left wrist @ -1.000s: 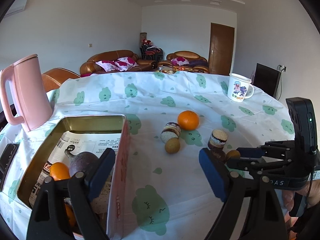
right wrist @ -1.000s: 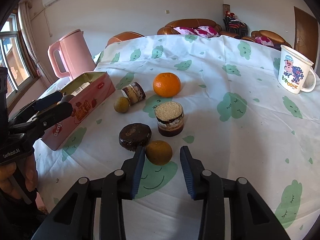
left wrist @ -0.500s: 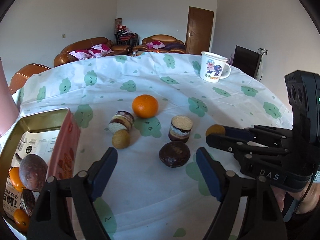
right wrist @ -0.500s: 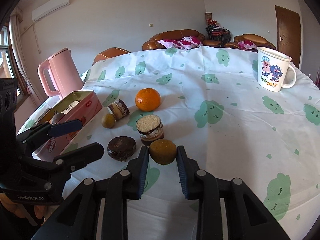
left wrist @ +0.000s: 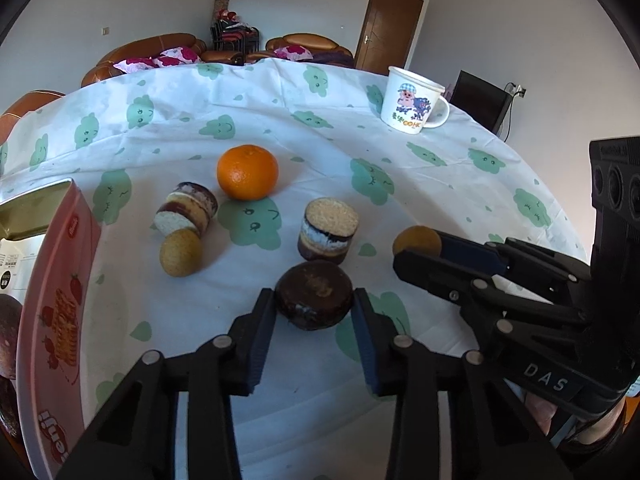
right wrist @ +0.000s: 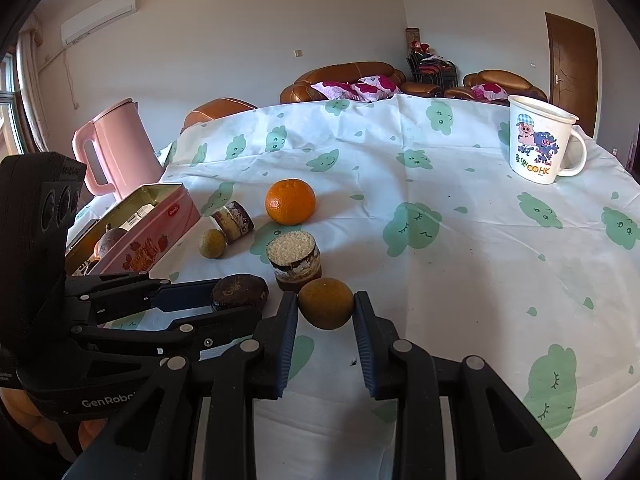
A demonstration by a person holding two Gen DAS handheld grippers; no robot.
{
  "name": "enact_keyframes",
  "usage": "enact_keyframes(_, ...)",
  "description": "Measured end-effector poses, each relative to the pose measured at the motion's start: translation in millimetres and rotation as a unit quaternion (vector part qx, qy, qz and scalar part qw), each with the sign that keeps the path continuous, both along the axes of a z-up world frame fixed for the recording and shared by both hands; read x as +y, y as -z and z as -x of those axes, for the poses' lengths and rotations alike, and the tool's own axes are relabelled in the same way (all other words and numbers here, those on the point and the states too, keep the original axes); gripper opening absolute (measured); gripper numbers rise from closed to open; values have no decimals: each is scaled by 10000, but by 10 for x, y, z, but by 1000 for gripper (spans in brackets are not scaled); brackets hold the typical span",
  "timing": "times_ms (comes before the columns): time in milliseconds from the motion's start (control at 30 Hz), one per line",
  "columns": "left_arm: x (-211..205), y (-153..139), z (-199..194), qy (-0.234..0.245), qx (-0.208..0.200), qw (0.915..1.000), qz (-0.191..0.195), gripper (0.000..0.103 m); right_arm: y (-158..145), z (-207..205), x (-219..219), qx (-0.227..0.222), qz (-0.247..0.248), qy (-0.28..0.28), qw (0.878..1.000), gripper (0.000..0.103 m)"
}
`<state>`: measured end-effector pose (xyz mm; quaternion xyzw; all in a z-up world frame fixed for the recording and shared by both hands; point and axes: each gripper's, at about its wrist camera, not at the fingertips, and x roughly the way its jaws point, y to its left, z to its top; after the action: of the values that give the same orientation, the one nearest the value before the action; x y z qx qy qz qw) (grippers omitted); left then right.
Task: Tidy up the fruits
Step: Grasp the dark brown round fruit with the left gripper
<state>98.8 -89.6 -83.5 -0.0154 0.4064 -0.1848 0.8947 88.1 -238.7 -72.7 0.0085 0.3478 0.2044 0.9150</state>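
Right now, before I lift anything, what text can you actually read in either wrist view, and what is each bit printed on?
"DAS": right gripper body, left wrist view.
"GenRobo", cut off: left gripper body, right wrist view.
"HK", after unreadable characters: white cartoon mug.
"enji", partly cut off: side of the pink biscuit tin.
Small oval logo on the tin's end: too small to read.
Printed paper inside the tin: too blurred to read.

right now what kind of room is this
Most likely a home living room: brown leather sofas with floral cushions behind a cloth-covered table, and a wall air conditioner.
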Motion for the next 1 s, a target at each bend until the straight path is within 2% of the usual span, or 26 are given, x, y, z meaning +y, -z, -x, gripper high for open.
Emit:
enact_keyframes(467, 101, -135, 170, -238, -663, 9974, 146, 40, -93, 179, 26, -588, 33, -169, 9981, 30)
enact_keyframes(1000, 164, -253, 360, -413, -1341, 9897, 268, 40, -164, 335, 34, -1072, -4, -283, 9938, 30)
